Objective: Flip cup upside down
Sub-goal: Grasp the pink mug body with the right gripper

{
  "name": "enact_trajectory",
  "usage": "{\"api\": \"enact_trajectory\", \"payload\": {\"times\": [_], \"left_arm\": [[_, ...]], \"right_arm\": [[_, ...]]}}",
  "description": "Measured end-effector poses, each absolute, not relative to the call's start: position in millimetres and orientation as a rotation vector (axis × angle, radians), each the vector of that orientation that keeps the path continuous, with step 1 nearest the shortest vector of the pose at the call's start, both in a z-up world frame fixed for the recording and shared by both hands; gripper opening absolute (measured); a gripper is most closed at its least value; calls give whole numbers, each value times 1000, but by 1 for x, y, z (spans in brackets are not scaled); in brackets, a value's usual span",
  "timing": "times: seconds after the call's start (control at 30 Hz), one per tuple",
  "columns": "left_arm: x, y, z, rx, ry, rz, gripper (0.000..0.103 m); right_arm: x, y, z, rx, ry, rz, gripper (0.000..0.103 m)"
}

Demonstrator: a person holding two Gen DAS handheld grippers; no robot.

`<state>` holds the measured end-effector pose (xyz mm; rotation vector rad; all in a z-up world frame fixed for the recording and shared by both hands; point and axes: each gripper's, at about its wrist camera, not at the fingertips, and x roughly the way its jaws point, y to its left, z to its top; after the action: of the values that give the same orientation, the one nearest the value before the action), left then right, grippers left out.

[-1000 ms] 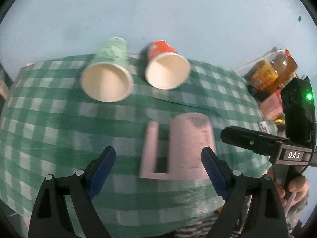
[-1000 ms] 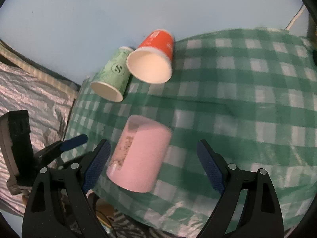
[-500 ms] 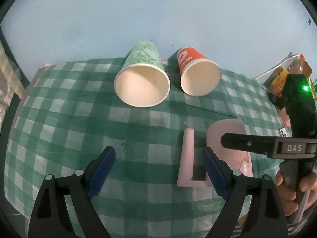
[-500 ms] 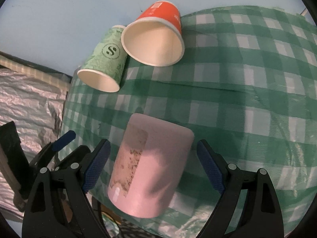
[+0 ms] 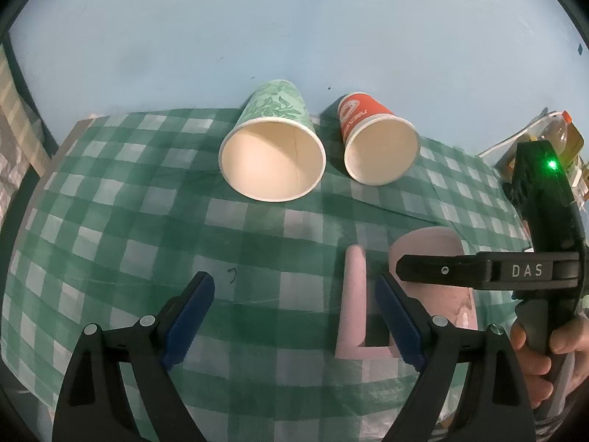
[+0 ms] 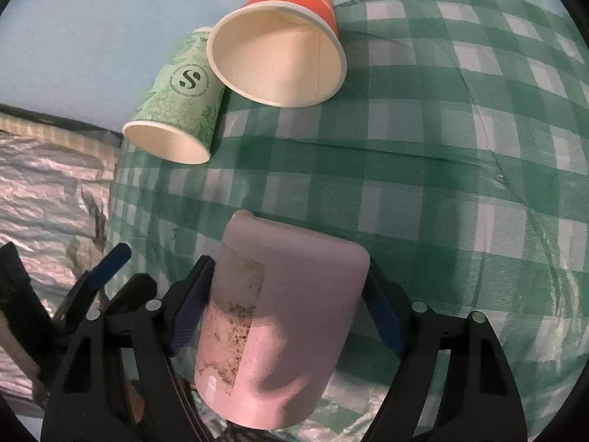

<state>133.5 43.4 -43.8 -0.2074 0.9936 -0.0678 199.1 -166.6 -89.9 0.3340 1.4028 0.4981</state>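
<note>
A pink mug (image 6: 279, 328) lies on its side near the front edge of the green checked tablecloth (image 6: 460, 140). My right gripper (image 6: 291, 305) has its blue pads on both sides of the mug's body, touching or nearly touching it. In the left wrist view the mug (image 5: 430, 246) and its handle (image 5: 353, 294) show at right, behind the right gripper's black finger (image 5: 441, 269). My left gripper (image 5: 294, 316) is open and empty over the cloth, just left of the mug.
A green paper cup (image 5: 274, 154) and a red paper cup (image 5: 379, 147) lie on their sides at the back by the blue wall. Bottles (image 5: 559, 136) stand at far right. Crinkled foil (image 6: 48, 199) lies left of the table.
My right gripper moved forward around the pink mug and narrowed onto it. My left gripper shifted left, so the mug now sits at its right side.
</note>
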Motion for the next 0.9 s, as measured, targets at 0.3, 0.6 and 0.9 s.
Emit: {"api": "enact_trajectory", "payload": {"times": [0.3, 0.6, 0.9], "left_arm": [[128, 51, -43, -252, 977, -60, 90], [108, 59, -38, -260, 928, -21, 90], [94, 63, -38, -264, 904, 2, 94]], "right_arm": [[183, -163, -66, 281, 1285, 575, 74], [142, -152, -34, 98, 1029, 605, 73], [118, -132, -13, -103, 719, 450, 73]]}}
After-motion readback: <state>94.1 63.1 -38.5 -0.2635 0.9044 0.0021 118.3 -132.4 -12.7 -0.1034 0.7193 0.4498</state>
